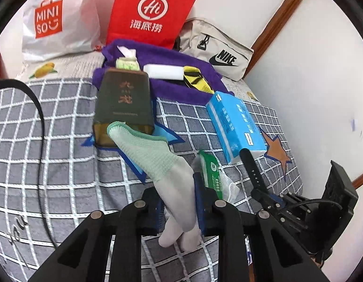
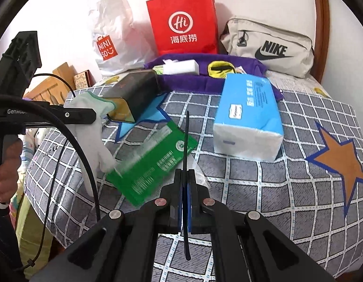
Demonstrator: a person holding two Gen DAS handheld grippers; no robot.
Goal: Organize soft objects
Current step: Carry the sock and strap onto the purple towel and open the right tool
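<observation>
My left gripper (image 1: pixel 179 199) is shut on a white knit glove with a green cuff (image 1: pixel 158 155), held above the checked bed cover; the glove also shows in the right wrist view (image 2: pixel 92 127). My right gripper (image 2: pixel 186 188) is shut on a thin black strap (image 2: pixel 186 145), seen edge-on; the strap also shows in the left wrist view (image 1: pixel 252 164). A green packet (image 2: pixel 153 159) lies on the bed just left of the right gripper. A blue tissue pack (image 2: pixel 249 117) lies beyond it. A purple towel (image 2: pixel 205 80) at the back holds a white block and a yellow-black item.
A dark green box (image 1: pixel 122 103) lies on a blue star patch. A red paper bag (image 2: pixel 183 23), a white Miniso bag (image 2: pixel 113 37) and a beige Nike pouch (image 2: pixel 268 47) lean against the wall. A cable (image 2: pixel 83 155) hangs at the left.
</observation>
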